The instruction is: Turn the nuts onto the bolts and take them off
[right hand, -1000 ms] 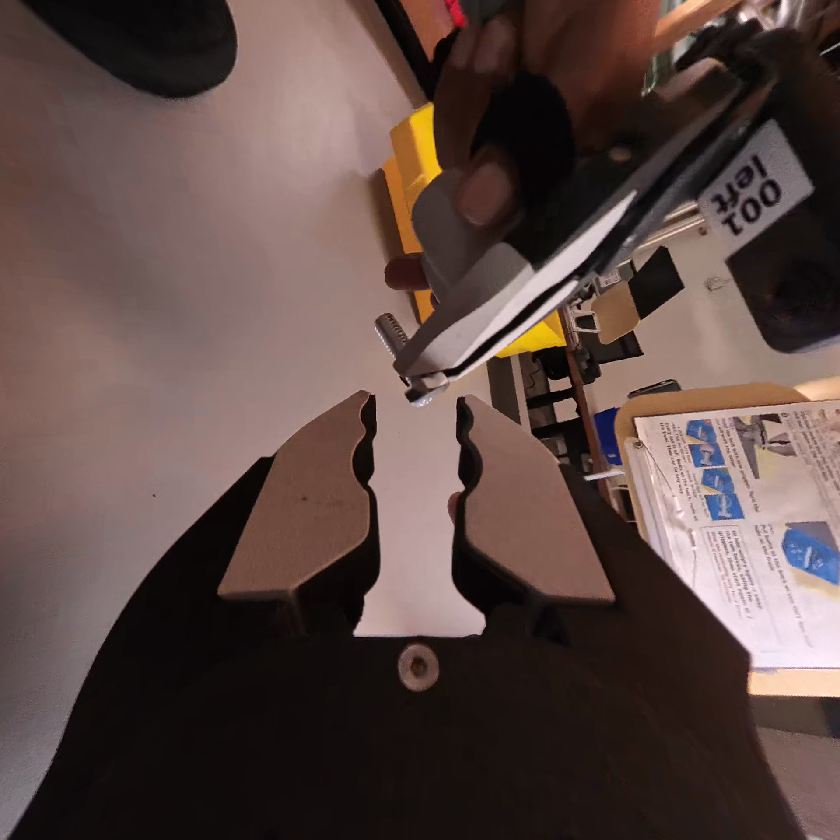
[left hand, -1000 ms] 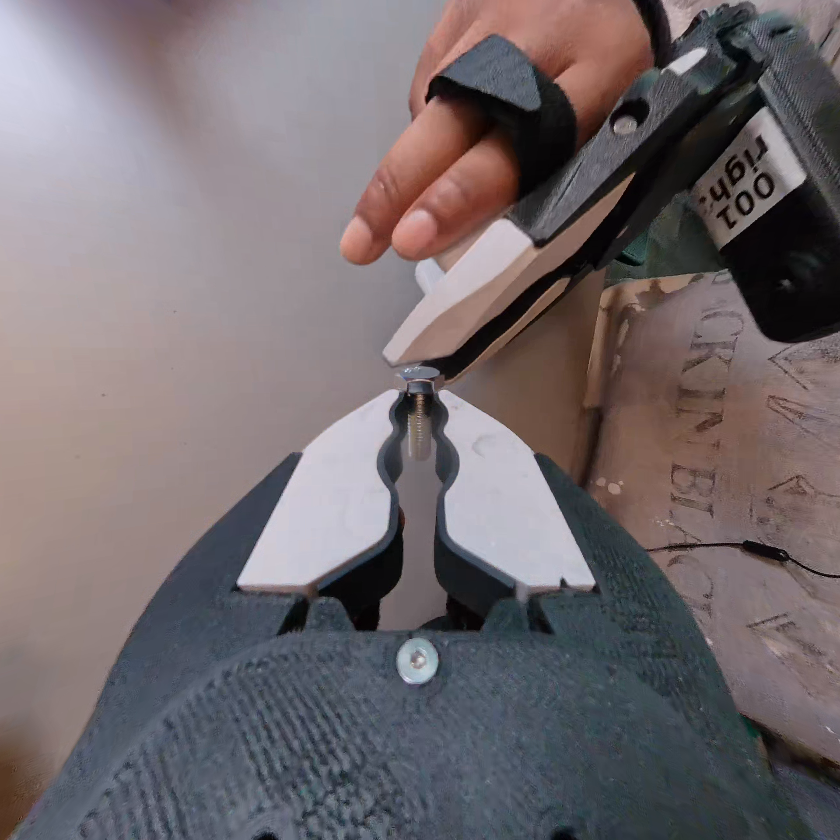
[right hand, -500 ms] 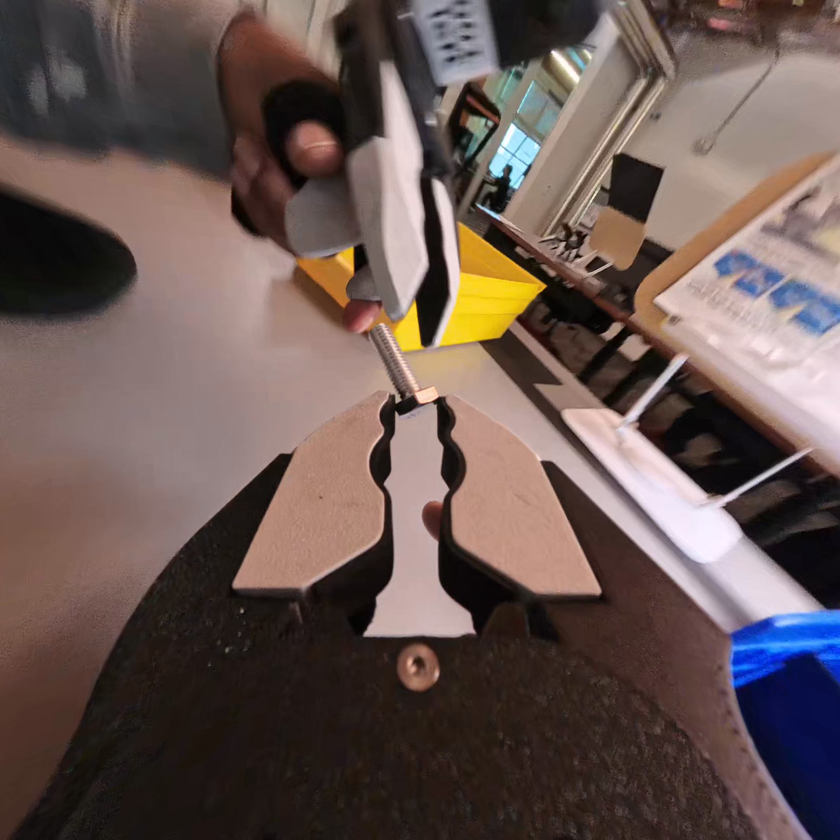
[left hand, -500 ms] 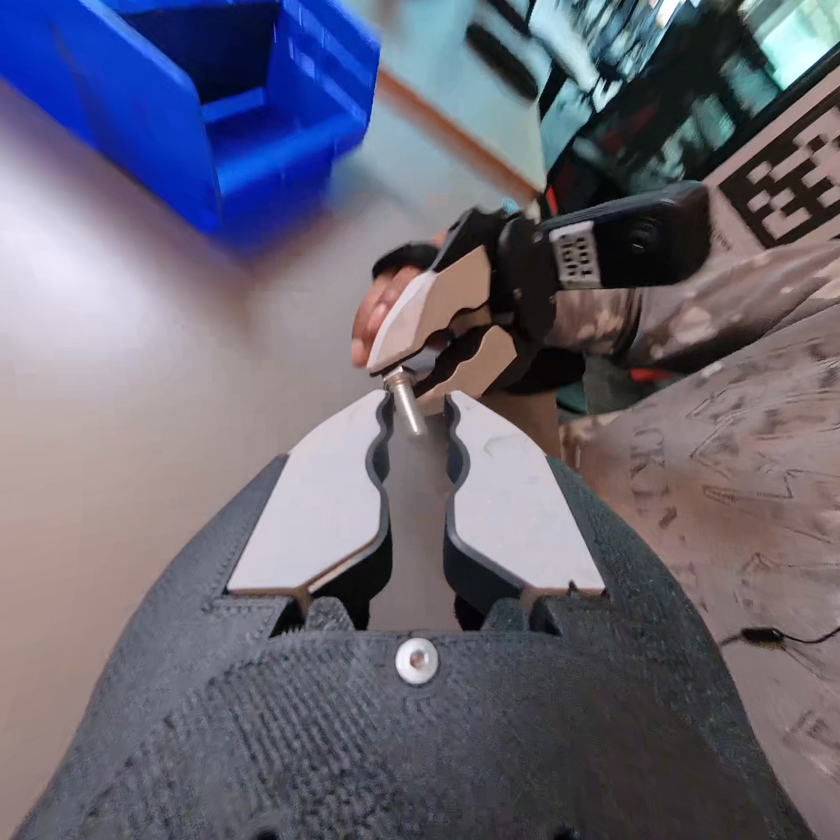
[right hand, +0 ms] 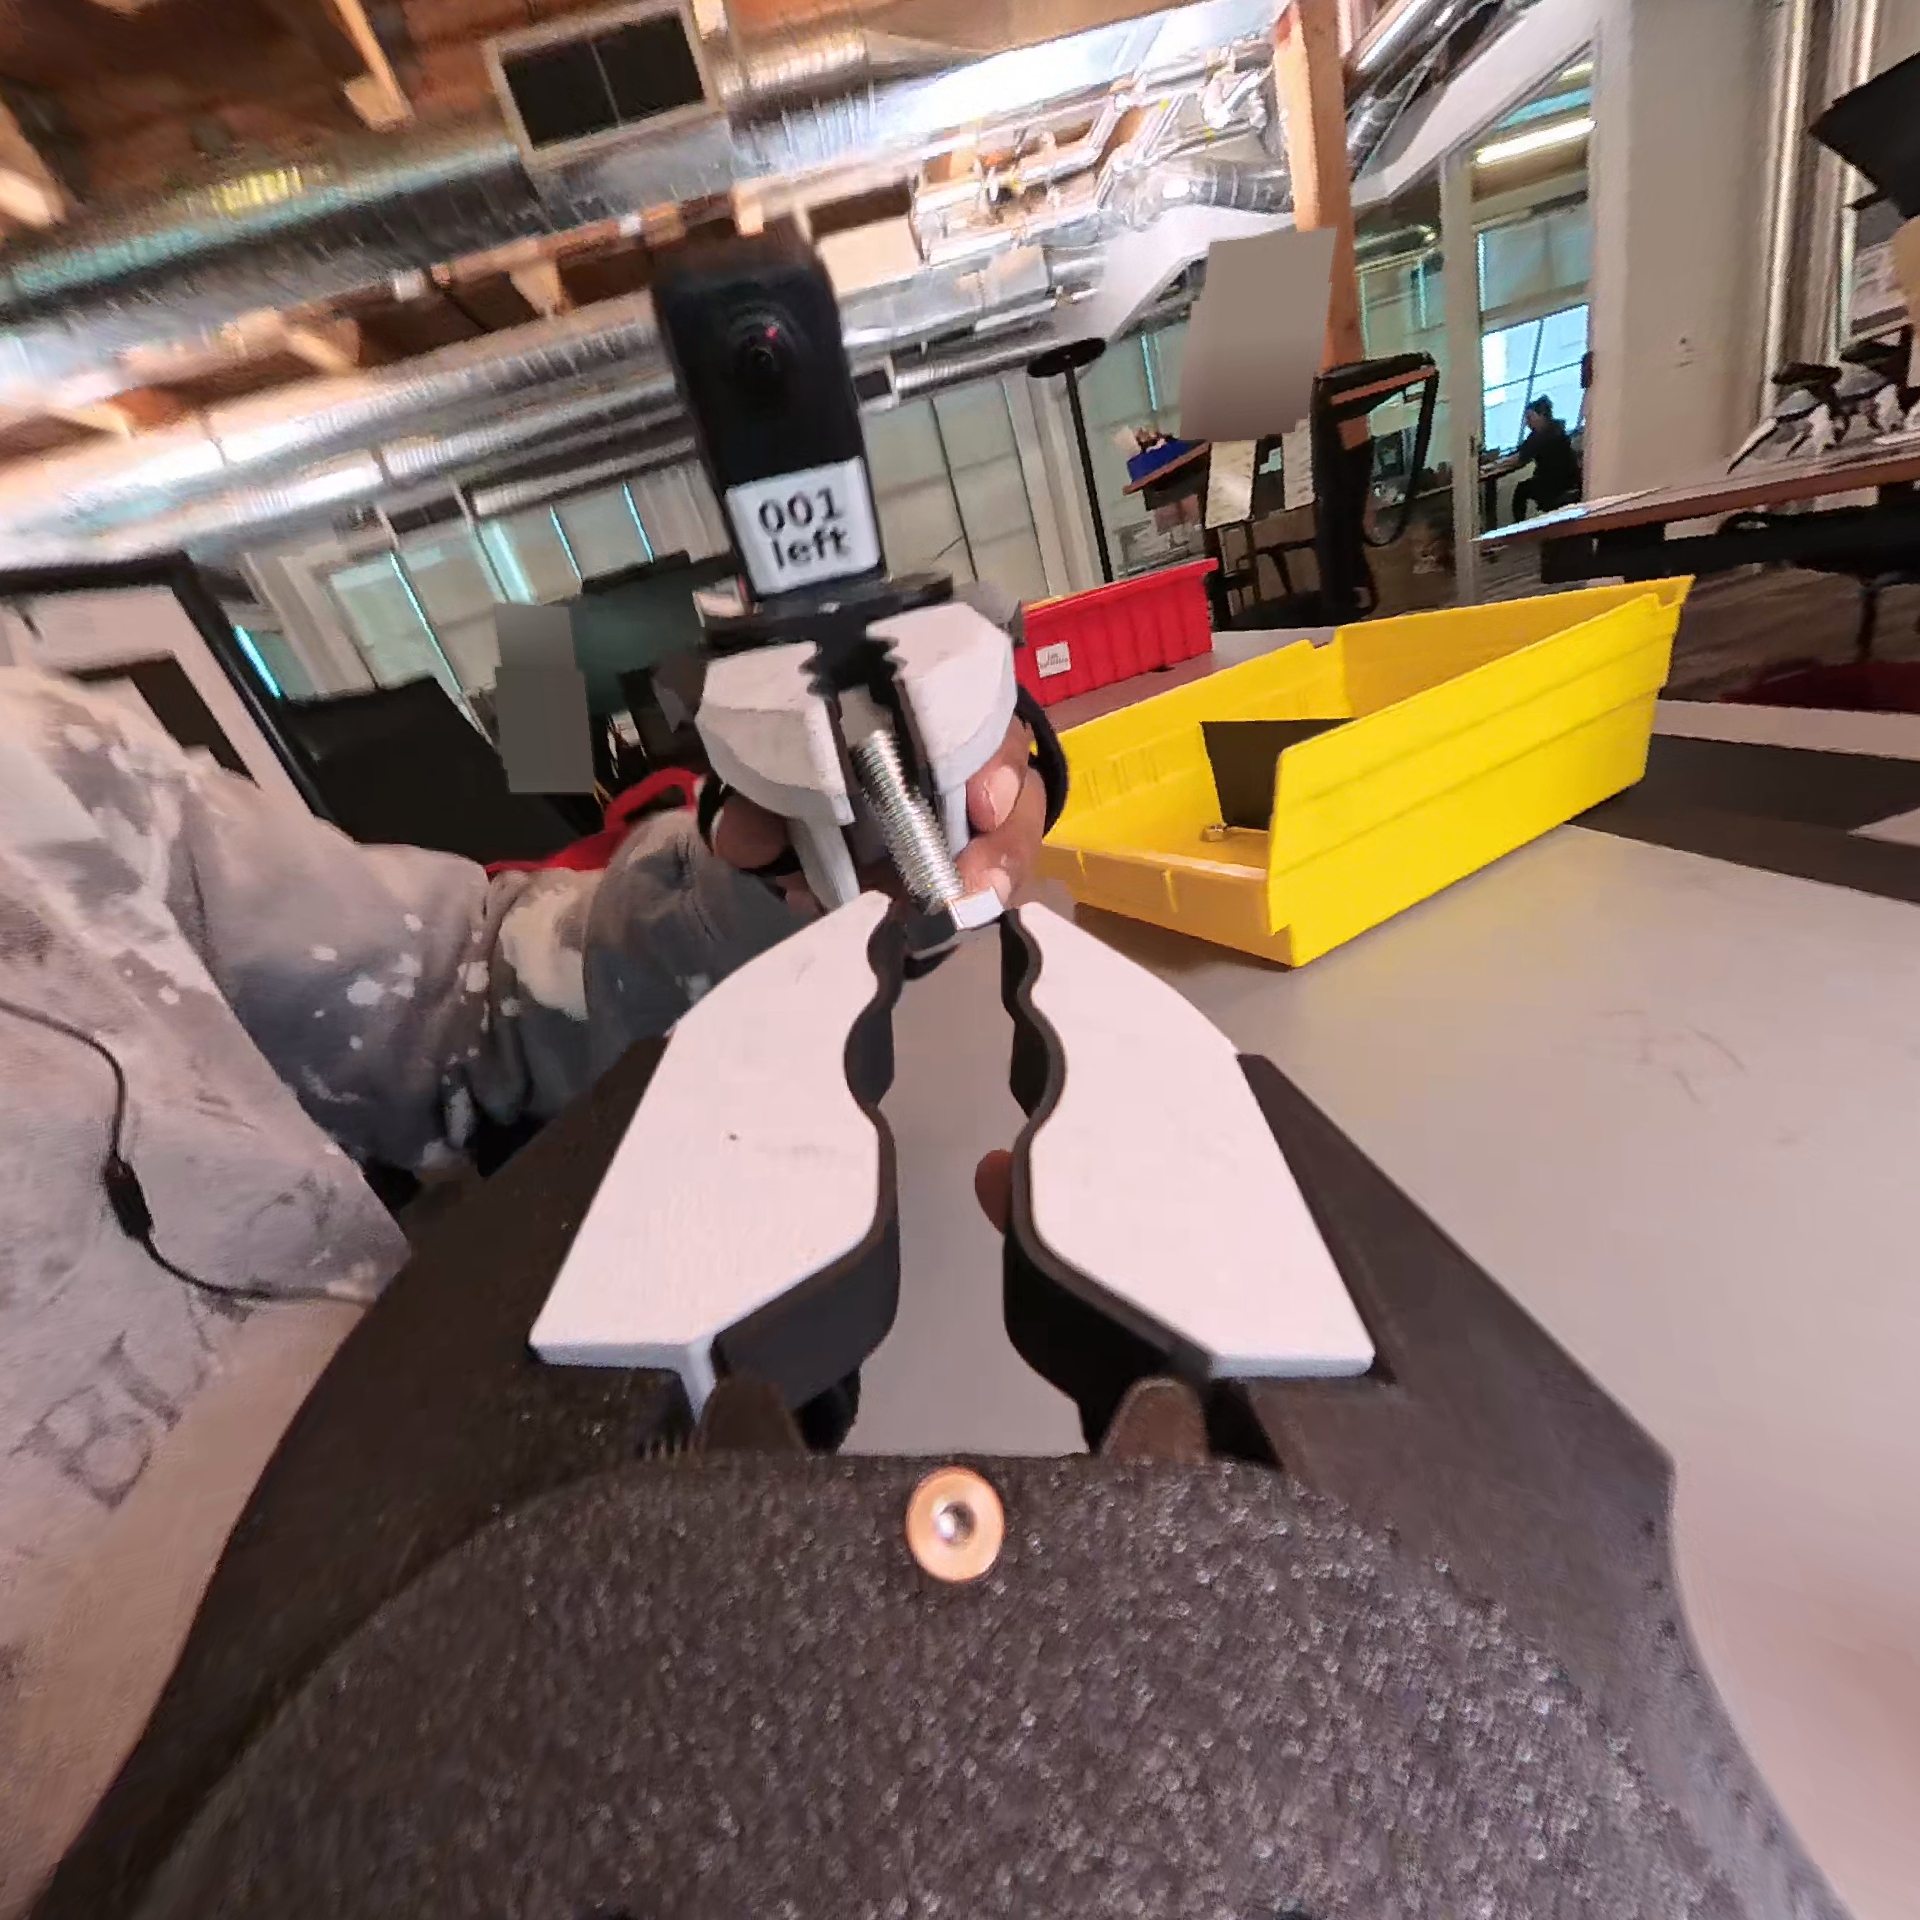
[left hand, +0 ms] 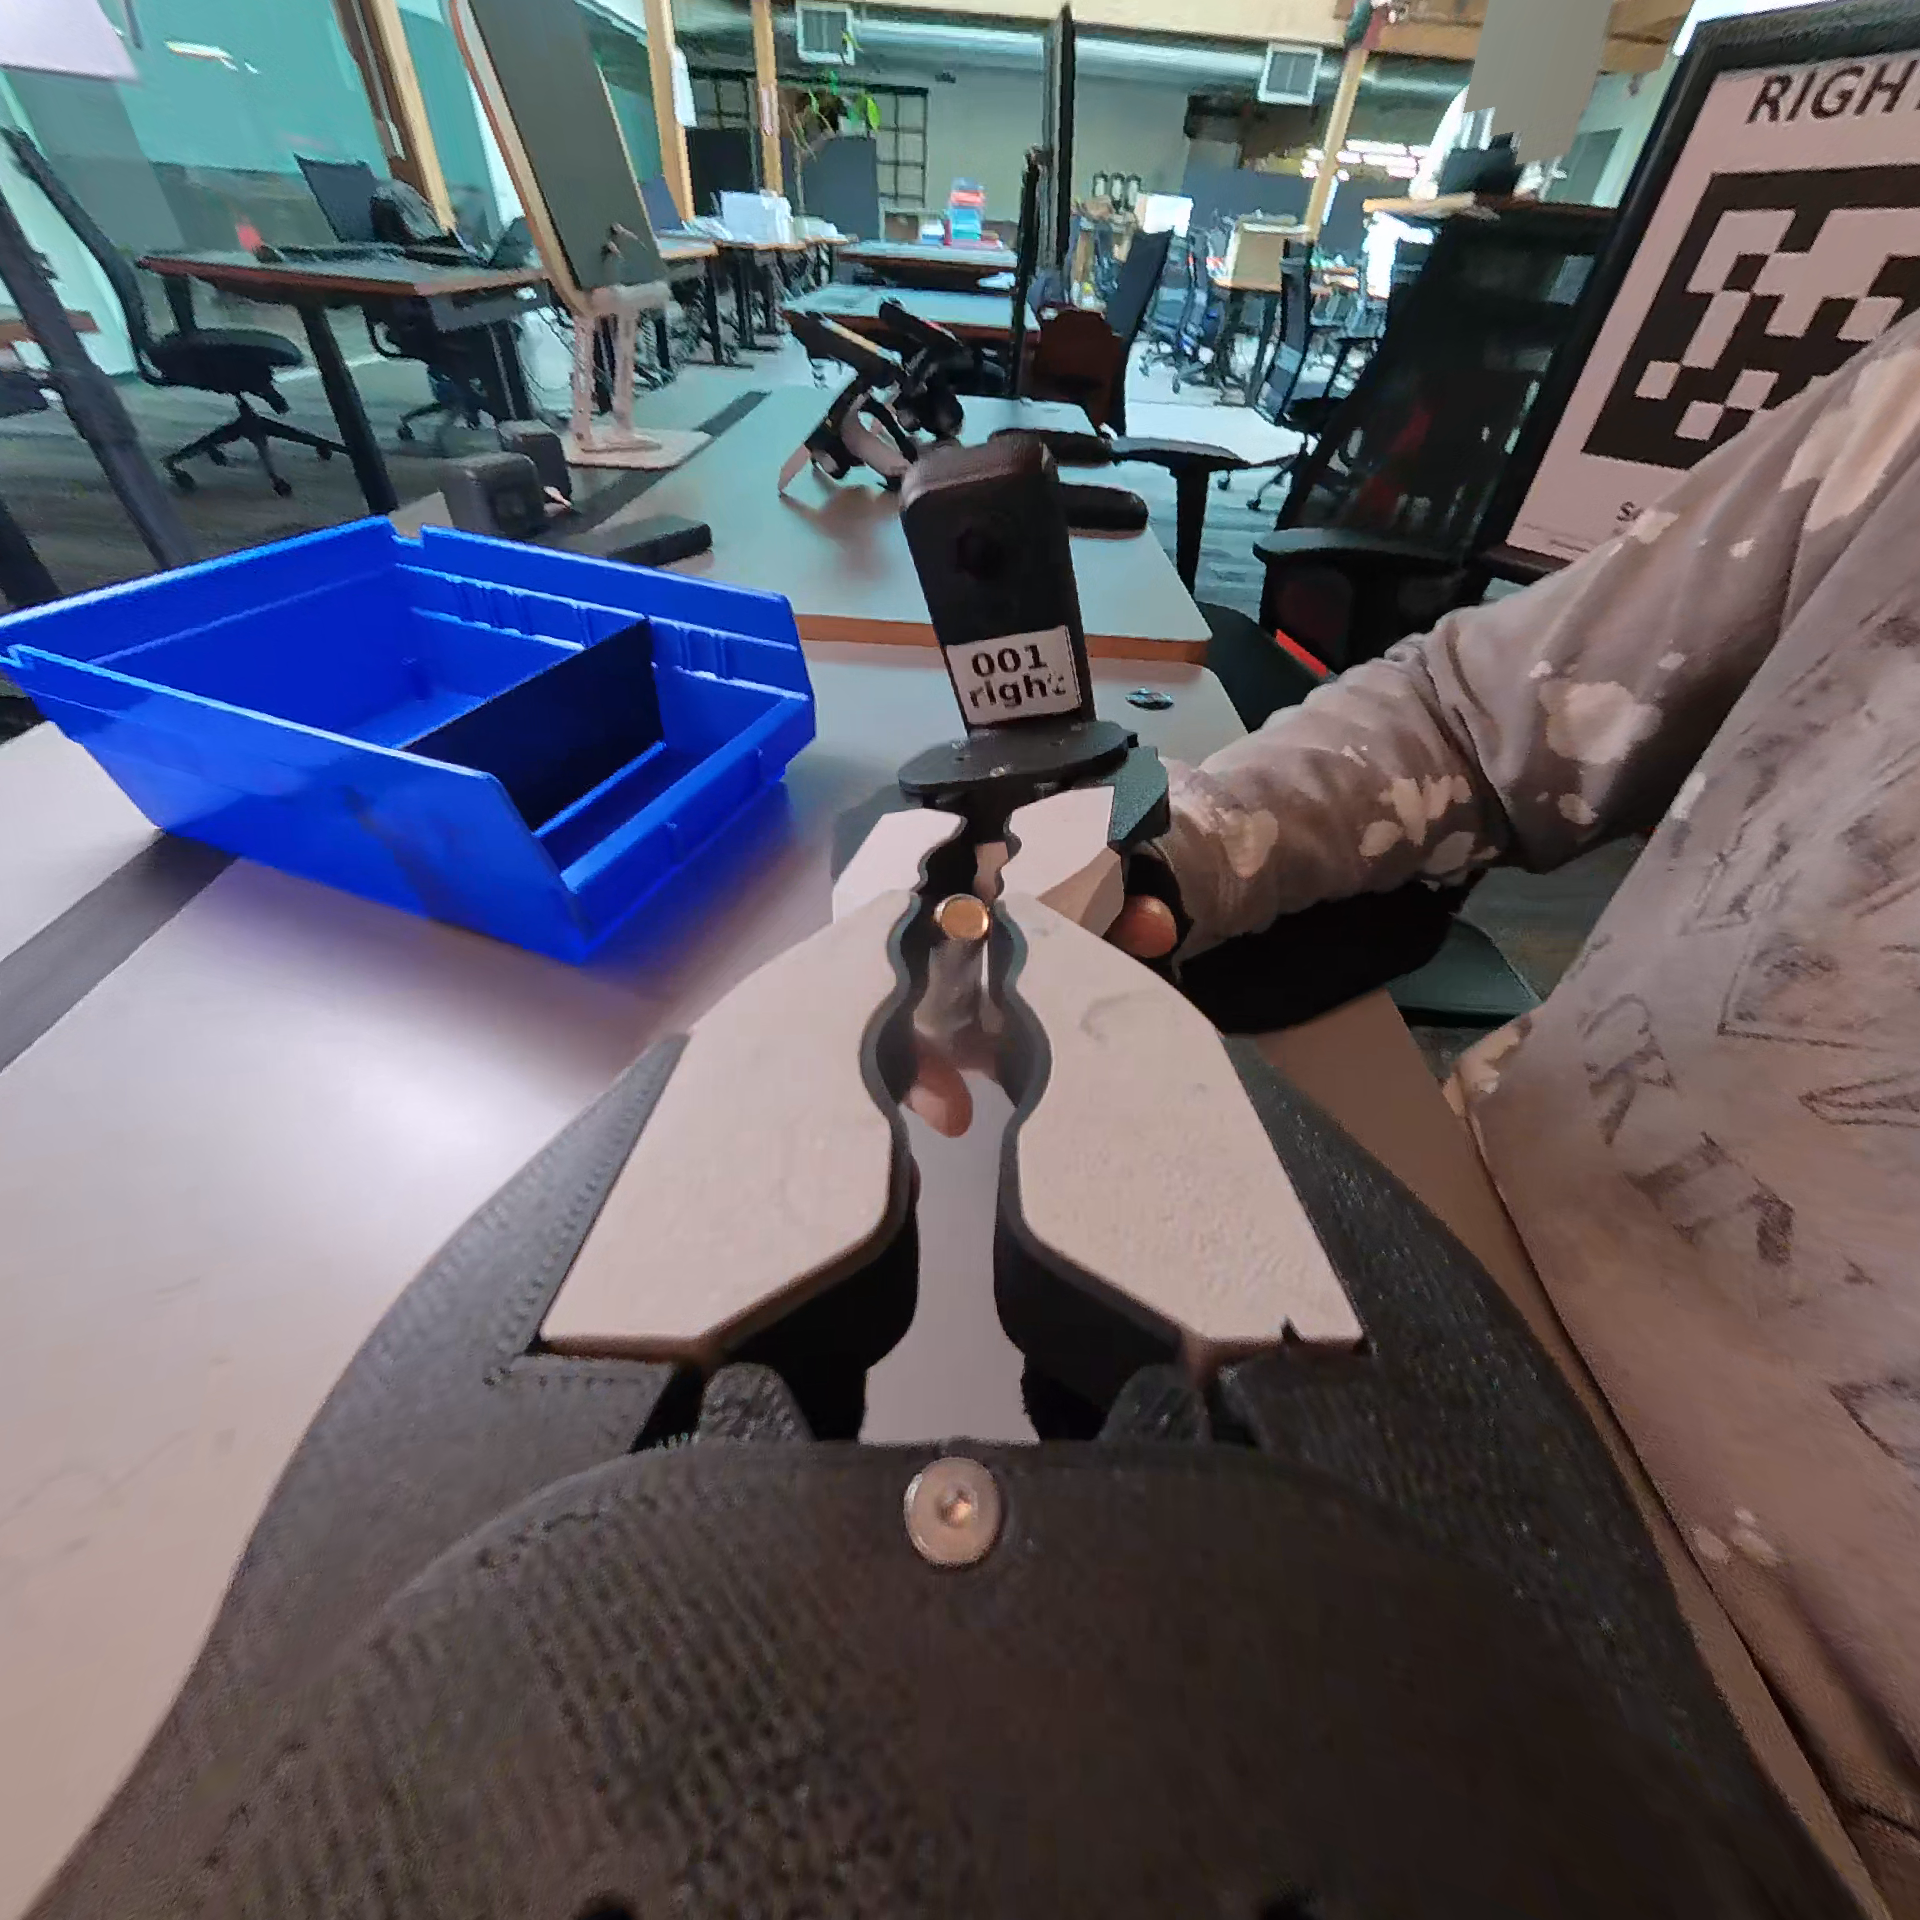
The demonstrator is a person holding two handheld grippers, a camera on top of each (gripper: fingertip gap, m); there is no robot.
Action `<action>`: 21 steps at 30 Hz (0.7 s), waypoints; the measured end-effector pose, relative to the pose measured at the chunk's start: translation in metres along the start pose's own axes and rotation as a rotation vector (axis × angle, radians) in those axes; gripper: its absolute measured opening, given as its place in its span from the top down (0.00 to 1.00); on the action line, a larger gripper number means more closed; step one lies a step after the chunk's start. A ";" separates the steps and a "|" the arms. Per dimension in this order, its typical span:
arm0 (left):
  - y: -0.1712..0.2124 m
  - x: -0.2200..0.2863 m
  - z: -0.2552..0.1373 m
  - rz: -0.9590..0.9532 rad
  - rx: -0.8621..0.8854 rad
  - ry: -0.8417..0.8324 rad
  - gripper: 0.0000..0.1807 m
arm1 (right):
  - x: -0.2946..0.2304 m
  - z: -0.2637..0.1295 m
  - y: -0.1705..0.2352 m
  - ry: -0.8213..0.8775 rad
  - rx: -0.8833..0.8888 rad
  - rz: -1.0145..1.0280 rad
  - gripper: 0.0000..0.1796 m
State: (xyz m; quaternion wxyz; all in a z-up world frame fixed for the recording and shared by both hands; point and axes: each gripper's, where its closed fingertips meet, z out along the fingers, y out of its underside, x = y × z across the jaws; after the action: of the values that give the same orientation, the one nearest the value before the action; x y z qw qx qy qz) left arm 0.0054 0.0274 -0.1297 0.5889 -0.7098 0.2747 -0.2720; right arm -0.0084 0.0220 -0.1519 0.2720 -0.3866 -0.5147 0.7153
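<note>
Left wrist view first: the left gripper [left hand: 954, 925] is clamped on the bolt [left hand: 956, 971], whose shank lies lengthwise in the scalloped channel between its fingers, one end poking out at the tips. Held that way the bolt points straight at the right gripper [left hand: 977, 847], which faces it nose to nose above the grey table [left hand: 260, 1091]; to my eye this is so one tool can steady the bolt while the other works the nut. A blue bin [left hand: 416, 717] sits on the table off to the side, well apart from the action, and the person's sleeve [left hand: 1455, 810] reaches in behind. Right wrist view next: the threaded bolt [right hand: 912, 821] slants down out of the left gripper [right hand: 883, 748] and ends in a square nut [right hand: 971, 907], which sits right at the tips of the right gripper [right hand: 951, 920]. Those jaws stand nearly together about the nut, but I cannot tell whether they actually pinch it. A yellow bin [right hand: 1403, 769] stands on the table beyond.
</note>
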 end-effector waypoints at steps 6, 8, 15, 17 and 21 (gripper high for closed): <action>0.014 0.010 -0.005 -0.037 -0.093 0.105 0.94 | -0.011 0.002 0.024 -0.012 -0.208 -0.315 0.86; 0.019 0.013 -0.004 -0.024 -0.128 0.121 0.94 | -0.013 0.002 0.029 -0.023 -0.233 -0.319 0.85; 0.025 0.016 0.000 -0.002 -0.166 0.116 0.94 | -0.013 0.002 0.032 -0.030 -0.246 -0.309 0.89; 0.025 0.016 0.001 -0.001 -0.168 0.118 0.94 | -0.013 0.002 0.032 -0.026 -0.247 -0.316 0.90; 0.026 0.017 0.002 0.016 -0.173 0.114 0.94 | -0.012 0.002 0.034 -0.022 -0.253 -0.324 0.90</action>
State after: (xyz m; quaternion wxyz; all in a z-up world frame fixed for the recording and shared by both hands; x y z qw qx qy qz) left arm 0.0167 0.0125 -0.1542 0.5108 -0.7392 0.3360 -0.2823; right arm -0.0031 0.0002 -0.1801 0.3270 -0.3219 -0.6588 0.5962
